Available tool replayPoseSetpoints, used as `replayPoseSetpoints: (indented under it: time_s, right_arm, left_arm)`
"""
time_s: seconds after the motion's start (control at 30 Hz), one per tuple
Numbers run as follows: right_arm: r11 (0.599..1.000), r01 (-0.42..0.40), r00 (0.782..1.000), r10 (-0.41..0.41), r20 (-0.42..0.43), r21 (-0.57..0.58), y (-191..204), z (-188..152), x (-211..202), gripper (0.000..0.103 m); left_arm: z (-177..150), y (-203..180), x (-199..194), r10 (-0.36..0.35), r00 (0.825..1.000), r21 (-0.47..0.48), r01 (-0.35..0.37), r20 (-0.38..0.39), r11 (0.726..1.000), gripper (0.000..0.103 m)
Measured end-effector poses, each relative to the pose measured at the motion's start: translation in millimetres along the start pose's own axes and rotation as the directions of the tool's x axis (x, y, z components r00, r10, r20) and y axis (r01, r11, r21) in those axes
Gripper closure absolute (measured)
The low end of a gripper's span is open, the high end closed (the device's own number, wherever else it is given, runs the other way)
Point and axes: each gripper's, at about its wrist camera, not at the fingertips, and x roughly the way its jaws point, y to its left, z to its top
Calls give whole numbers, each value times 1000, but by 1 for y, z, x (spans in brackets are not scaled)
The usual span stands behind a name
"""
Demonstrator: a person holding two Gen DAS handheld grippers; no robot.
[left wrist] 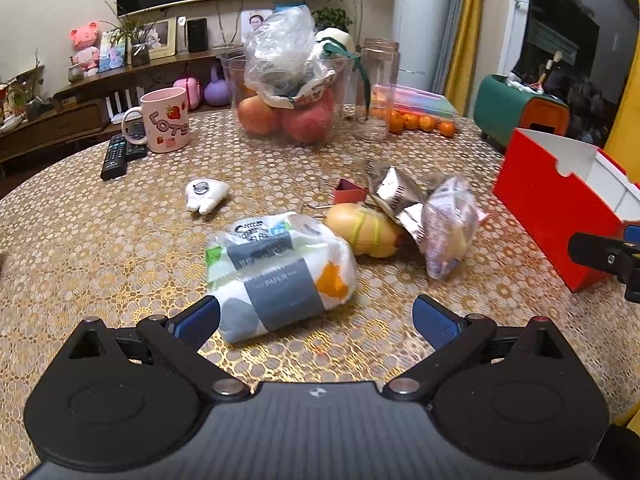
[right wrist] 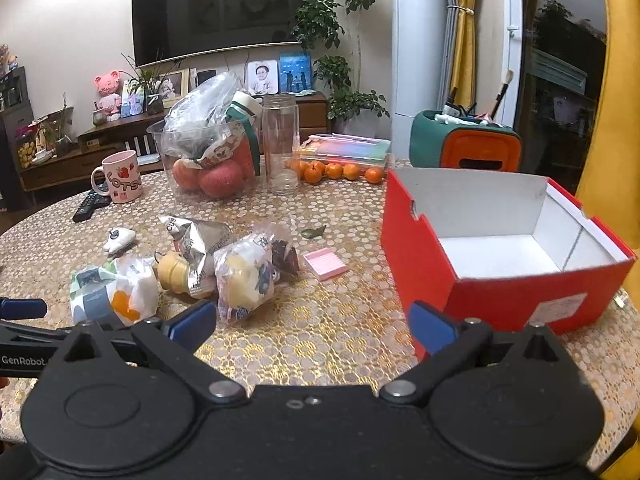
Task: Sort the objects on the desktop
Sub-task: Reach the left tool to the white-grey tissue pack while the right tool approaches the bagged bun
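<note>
A white tissue pack [left wrist: 280,276] with a grey band lies on the table just ahead of my open, empty left gripper [left wrist: 316,320], its near end between the fingertips; it also shows in the right wrist view [right wrist: 112,292]. Behind it lie a yellow toy [left wrist: 364,232], a silver foil packet [left wrist: 400,196], a clear bag of small items [left wrist: 448,224], a small red box [left wrist: 349,191] and a white tooth-shaped toy [left wrist: 206,195]. My right gripper [right wrist: 312,324] is open and empty, left of the open red box [right wrist: 500,248]. A pink note pad [right wrist: 325,264] lies ahead of it.
At the back stand a pink mug [left wrist: 166,120], remote controls [left wrist: 118,154], a clear bowl of apples [left wrist: 286,108], a glass jar [left wrist: 376,88], several small oranges [left wrist: 420,122] and a green and orange case [right wrist: 466,144]. The table edge curves at the left.
</note>
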Motion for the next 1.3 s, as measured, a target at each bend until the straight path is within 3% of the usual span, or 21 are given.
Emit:
replayPoseSetpoints:
  time_s: [0.27, 0.37, 0.47, 0.67, 0.87, 1.0, 1.13, 1.3]
  right_arm:
    - [1000, -4, 1000, 4, -8, -28, 8, 13, 28, 1]
    - [1000, -11, 1000, 10, -20, -26, 8, 14, 38, 1]
    - [999, -21, 999, 20, -40, -36, 9, 12, 46, 1]
    - [998, -40, 996, 36, -79, -54, 13, 10, 60, 1]
    - [995, -62, 995, 56, -79, -79, 22, 18, 65, 1]
    - [993, -73, 994, 66, -82, -93, 28, 23, 73, 1]
    - [985, -91, 992, 77, -98, -149, 39, 20, 87, 1]
    - [985, -101, 985, 80, -153, -137, 38, 16, 110, 4]
  left_arm:
    - [9, 7, 20, 24, 1000, 2, -24, 4, 1000, 0]
    - [12, 2, 20, 13, 999, 137, -19, 43, 990, 0]
    - [16, 2, 23, -25, 998, 242, 12, 52, 970, 0]
    - [22, 10, 42, -124, 992, 388, 118, -11, 914, 0]
    - [20, 10, 64, -217, 973, 529, 226, -81, 818, 0]
    - [15, 10, 76, -193, 979, 621, 190, -63, 761, 0]
    - [12, 16, 87, -219, 969, 621, 240, -111, 747, 0]
    - [9, 22, 93, -217, 970, 609, 239, -112, 756, 0]
